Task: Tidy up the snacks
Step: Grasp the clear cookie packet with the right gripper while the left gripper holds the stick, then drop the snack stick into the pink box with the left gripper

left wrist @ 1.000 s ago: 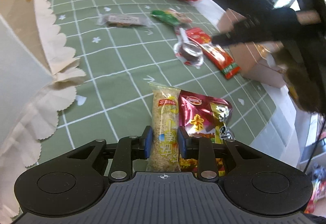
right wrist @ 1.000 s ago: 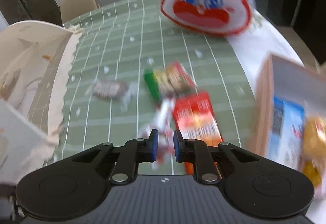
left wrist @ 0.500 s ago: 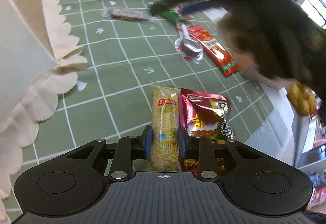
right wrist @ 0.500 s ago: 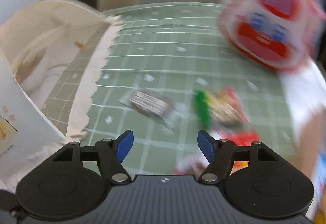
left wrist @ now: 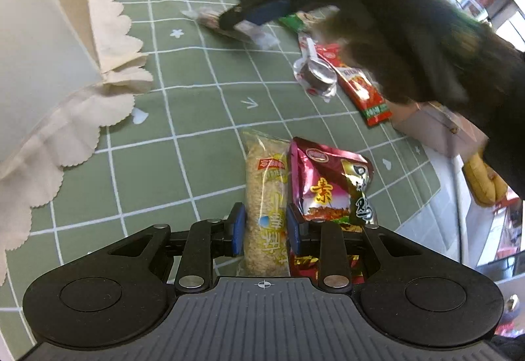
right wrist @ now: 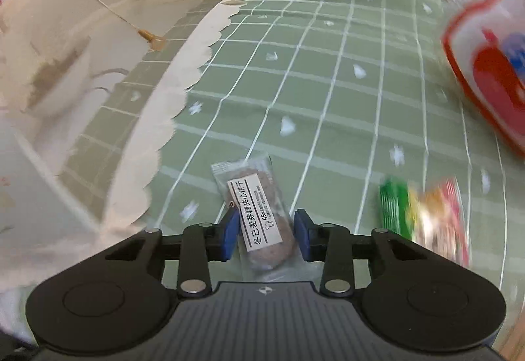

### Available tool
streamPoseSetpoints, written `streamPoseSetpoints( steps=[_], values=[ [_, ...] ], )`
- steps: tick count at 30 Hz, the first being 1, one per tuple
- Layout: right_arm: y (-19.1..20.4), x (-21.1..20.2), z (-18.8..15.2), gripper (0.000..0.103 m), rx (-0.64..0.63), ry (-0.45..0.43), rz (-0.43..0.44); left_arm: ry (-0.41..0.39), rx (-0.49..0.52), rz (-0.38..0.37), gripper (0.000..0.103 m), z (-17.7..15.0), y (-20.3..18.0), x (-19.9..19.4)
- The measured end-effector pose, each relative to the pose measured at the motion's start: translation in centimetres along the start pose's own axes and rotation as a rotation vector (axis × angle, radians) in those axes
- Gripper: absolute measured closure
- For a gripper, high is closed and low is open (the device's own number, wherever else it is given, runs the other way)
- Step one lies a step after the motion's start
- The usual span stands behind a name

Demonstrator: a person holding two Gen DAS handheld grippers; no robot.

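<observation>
My left gripper [left wrist: 265, 225] is shut on a long yellow rice-cracker packet [left wrist: 266, 197] that rests on the green checked tablecloth [left wrist: 197, 105]. A dark red snack bag [left wrist: 328, 183] lies right beside it. My right gripper [right wrist: 266, 234] is open, its fingers on either side of a clear-wrapped brown biscuit packet [right wrist: 259, 216] with a white label. That packet also shows in the left wrist view [left wrist: 226, 26], under the right gripper [left wrist: 256, 13]. A green and red candy packet [right wrist: 423, 216] lies to its right.
A large white paper bag with scalloped edge [right wrist: 98, 82] stands open on the left, also in the left wrist view [left wrist: 49, 49]. A red-and-white cartoon bag [right wrist: 492, 65] sits far right. A jelly cup with spoon [left wrist: 316, 75], a red sachet [left wrist: 361, 88] and a cardboard box [left wrist: 436, 128] lie on the right.
My right gripper has opened, swung left and come down around the biscuit packet. My left gripper has kept its hold on the rice-cracker packet and shifted a little.
</observation>
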State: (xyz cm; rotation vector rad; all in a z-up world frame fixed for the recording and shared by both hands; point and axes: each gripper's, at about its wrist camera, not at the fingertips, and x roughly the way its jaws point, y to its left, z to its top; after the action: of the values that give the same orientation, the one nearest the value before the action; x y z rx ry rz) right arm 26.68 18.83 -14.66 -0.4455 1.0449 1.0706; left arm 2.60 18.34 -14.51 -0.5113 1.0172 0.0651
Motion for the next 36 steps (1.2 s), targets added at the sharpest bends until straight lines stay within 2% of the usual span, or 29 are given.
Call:
streamPoseSetpoints(
  steps=[5, 11, 16, 18, 19, 20, 22, 26, 27, 30, 32, 36],
  values=[
    [-0.8, -7.1, -5.8, 0.067, 0.131, -0.080, -0.006, 0.005, 0.075, 0.013, 0.071, -0.1, -0.7, 0.3],
    [-1.8, -14.2, -16.3, 0.067, 0.359, -0.141, -0.171, 0.036, 0.187, 0.038, 0.071, -0.2, -1.8, 0.5],
    [-2.0, -15.4, -24.5, 0.065, 0.568, -0.105, -0.315, 0.039, 0.227, 0.038, 0.072, -0.5, -2.2, 0.4],
    [-1.5, -15.3, -26.9, 0.063, 0.625, -0.080, -0.309, 0.038, 0.216, 0.019, 0.072, -0.5, -1.9, 0.2],
    [-1.0, -15.6, -27.7, 0.058, 0.632, -0.080, -0.292, 0.034, 0.208, 0.012, 0.072, -0.6, -1.7, 0.1],
    [-0.3, -15.7, -28.1, 0.049, 0.626, -0.086, -0.280, 0.028, 0.200, 0.009, 0.072, -0.7, -1.6, -0.1],
    [1.4, -15.9, -28.5, 0.045, 0.573, -0.095, -0.288, 0.020, 0.191, 0.017, 0.072, -1.1, -1.2, -0.4],
    [3.9, -15.4, -27.7, 0.041, 0.423, -0.105, -0.460, 0.016, 0.176, 0.009, 0.072, -1.9, -0.8, -1.1],
    [4.0, -15.3, -27.6, 0.041, 0.415, -0.110, -0.474, 0.014, 0.175, 0.006, 0.072, -2.1, -0.7, -1.3],
    [3.1, -15.3, -27.5, 0.040, 0.475, -0.132, -0.422, 0.006, 0.167, -0.002, 0.072, -2.6, -0.5, -2.1],
    [2.3, -15.1, -27.6, 0.035, 0.529, -0.131, -0.392, -0.001, 0.160, -0.016, 0.072, -2.8, -0.4, -2.7],
    [1.4, -14.1, -28.0, 0.034, 0.601, -0.150, -0.422, -0.012, 0.168, -0.047, 0.072, -3.1, -0.8, -3.7]
  ],
)
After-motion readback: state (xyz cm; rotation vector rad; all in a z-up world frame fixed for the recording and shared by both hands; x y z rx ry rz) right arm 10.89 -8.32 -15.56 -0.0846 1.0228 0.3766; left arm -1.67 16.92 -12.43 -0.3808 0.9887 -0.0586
